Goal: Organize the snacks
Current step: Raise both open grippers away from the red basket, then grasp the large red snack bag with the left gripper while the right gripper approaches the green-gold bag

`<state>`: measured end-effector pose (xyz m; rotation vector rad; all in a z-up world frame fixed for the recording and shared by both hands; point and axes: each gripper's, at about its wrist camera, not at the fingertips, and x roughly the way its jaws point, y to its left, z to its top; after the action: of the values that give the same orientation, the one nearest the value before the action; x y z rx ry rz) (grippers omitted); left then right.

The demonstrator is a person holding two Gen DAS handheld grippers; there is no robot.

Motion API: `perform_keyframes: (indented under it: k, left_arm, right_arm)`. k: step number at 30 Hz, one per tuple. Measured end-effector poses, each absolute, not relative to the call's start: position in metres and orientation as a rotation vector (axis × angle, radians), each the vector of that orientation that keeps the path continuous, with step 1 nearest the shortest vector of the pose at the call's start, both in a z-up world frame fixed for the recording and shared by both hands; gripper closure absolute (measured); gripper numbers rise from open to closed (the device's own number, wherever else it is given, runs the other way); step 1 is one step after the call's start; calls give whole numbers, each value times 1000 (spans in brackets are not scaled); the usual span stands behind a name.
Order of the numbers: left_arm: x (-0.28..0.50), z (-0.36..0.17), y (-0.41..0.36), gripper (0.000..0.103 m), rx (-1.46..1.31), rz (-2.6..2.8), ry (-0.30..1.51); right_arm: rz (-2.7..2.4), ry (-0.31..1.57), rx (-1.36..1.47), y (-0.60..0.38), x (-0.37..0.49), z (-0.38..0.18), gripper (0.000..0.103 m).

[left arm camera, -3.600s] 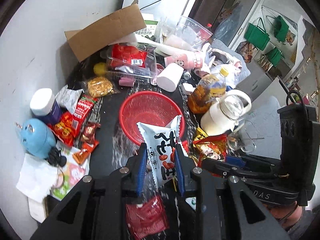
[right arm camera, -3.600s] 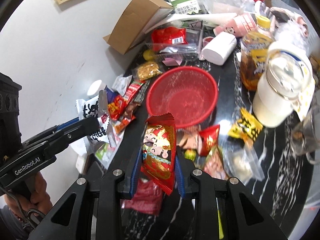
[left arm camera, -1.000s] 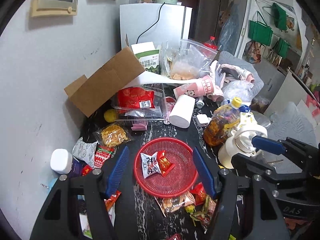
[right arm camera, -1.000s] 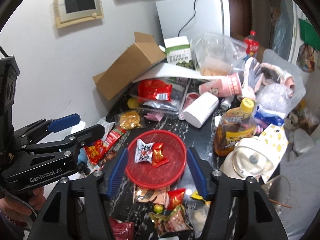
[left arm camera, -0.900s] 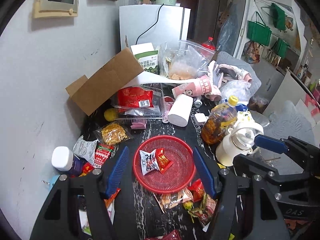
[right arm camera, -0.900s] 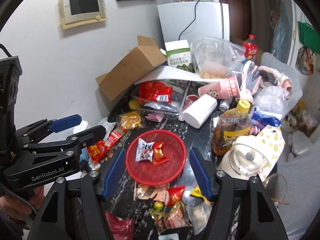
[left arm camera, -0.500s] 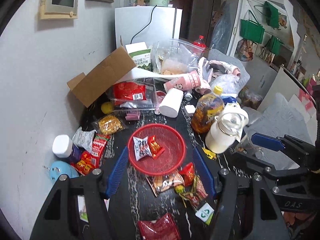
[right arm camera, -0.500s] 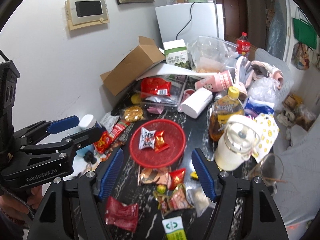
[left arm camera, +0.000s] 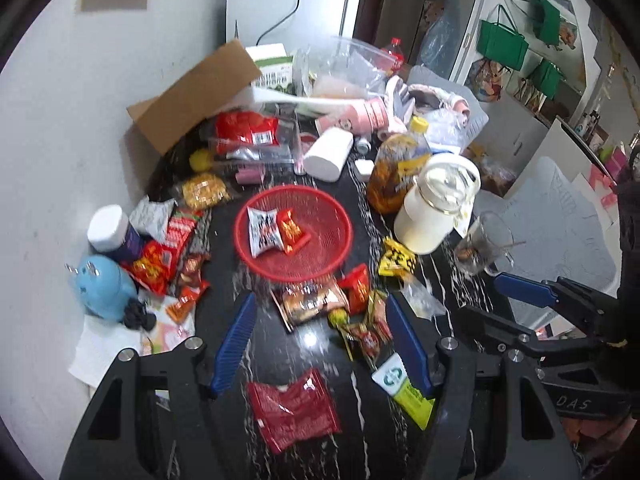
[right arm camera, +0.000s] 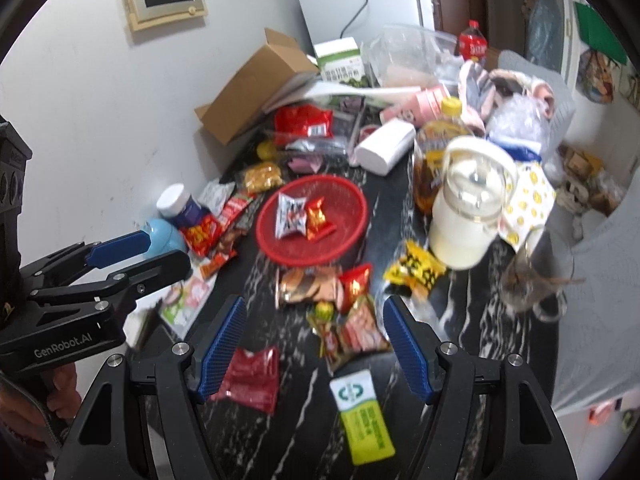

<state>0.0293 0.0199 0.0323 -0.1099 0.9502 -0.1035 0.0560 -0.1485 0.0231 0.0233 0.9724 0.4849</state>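
Observation:
A red basket [left arm camera: 320,248] [right arm camera: 344,216] on the black marble table holds a white packet [left arm camera: 262,232] and a small red packet [left arm camera: 292,232]. My left gripper [left arm camera: 319,300] hangs open above loose snacks in front of the basket: a brown packet [left arm camera: 310,302], a small red one [left arm camera: 358,288], a dark red packet [left arm camera: 294,412]. My right gripper [right arm camera: 314,302] is also open and holds nothing, over the same heap, with a green and white sachet [right arm camera: 362,416] below it. Each gripper shows at the edge of the other's view.
A white jug [left arm camera: 436,208], an oil bottle [left arm camera: 400,168] and a glass mug [left arm camera: 484,244] stand right of the basket. More red snack packets [left arm camera: 160,256], a white-lidded jar [left arm camera: 110,228] and a blue round object [left arm camera: 102,288] lie left. A cardboard box [left arm camera: 192,96] is behind.
Both grippers let their packets go into the basket, then drew back and sank toward the near table edge. The right jaws widened a little.

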Motion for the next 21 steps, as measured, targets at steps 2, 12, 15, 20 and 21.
perform_keyframes:
  k: [2,12,15,20,21]
  left_arm:
    - [23,26,18,37,-120,-111,967]
    - [3,-15,17,37,-153,-99,1065]
    - [0,-27,20,37,-162,-82,1086]
    - [0,-47,23,37,-175,-62,1126]
    - [-1,-53,24,37,-181,-60,1137]
  right_arm:
    - [482,993,26,-151,50,16,32]
    - [490,1105,26,-153,29,-25,32]
    - [498,1132,19,-151,26,-37,32]
    - [508,1170,19,-150,25,-56,32]
    - [509,1179,23,-150,25,-59,32]
